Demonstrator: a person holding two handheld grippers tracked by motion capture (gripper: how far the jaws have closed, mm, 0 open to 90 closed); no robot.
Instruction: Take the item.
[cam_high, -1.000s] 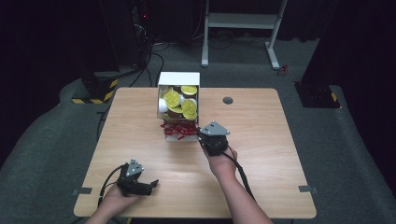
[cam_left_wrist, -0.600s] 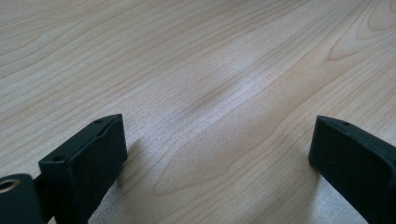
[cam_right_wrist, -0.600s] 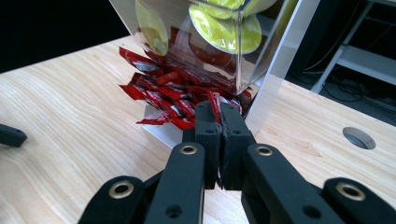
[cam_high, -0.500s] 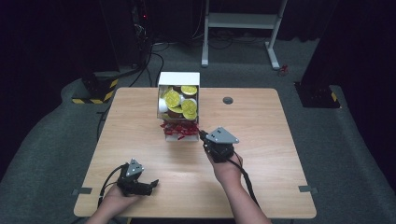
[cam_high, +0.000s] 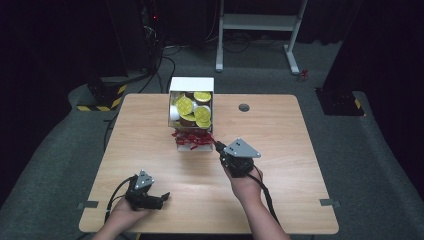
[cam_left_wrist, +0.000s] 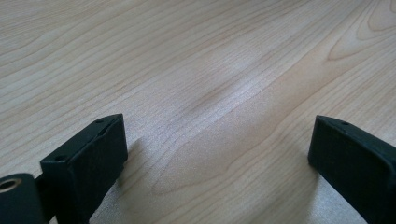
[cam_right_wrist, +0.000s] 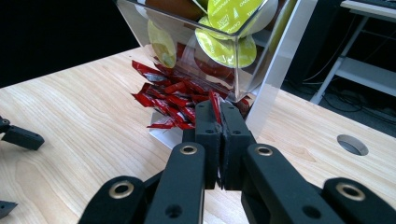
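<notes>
Red sachet (cam_right_wrist: 215, 103) is clamped upright between the closed jaws of the right tool (cam_right_wrist: 219, 109), at the centre of the right gripper view, just in front of the pile of red sachets (cam_right_wrist: 170, 100) from which it stands. The pile is spread across the lower tray of a clear dispenser (cam_right_wrist: 261, 60), seen in the upper middle of that view; the upper compartment is filled with round capsules with yellow-green lids (cam_right_wrist: 229, 51). In the high view, the dispenser (cam_high: 191, 85) is placed at the upper centre of the tabletop (cam_high: 300, 165), the pile (cam_high: 192, 139) lies at its near edge, and the right tool (cam_high: 218, 146) is located just right of the pile, at mid-frame. The left tool (cam_high: 164, 196) is rested on the tabletop at the lower left, well apart from the dispenser. Its jaws are set wide, with only bare wood (cam_left_wrist: 210, 93) between them.
</notes>
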